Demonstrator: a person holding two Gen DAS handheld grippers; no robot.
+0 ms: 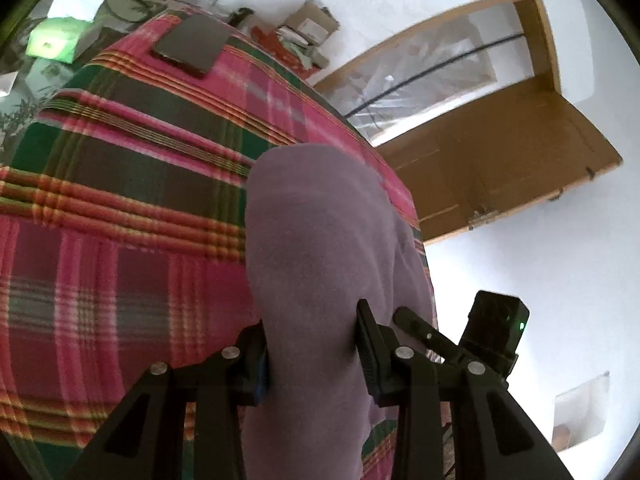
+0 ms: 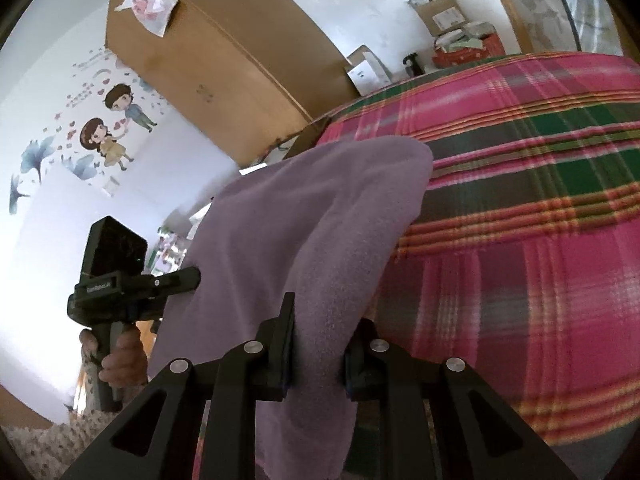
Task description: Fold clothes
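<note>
Fabric of soft mauve fleece, a thick garment (image 1: 320,248), hangs between both grippers above the pink and green plaid bedcover (image 1: 120,200). The left gripper (image 1: 312,352) clamps a thick bunch of it; the right gripper (image 2: 316,352) clamps a thinner bunch. I judge the cloth light, limp and not slippery, best held at its corners or hem. In the left wrist view, a dark flat tablet (image 1: 188,44) lies at 11 o'clock, well apart, and the bed edge runs at 3 o'clock, so open room lies toward 9 o'clock.
</note>
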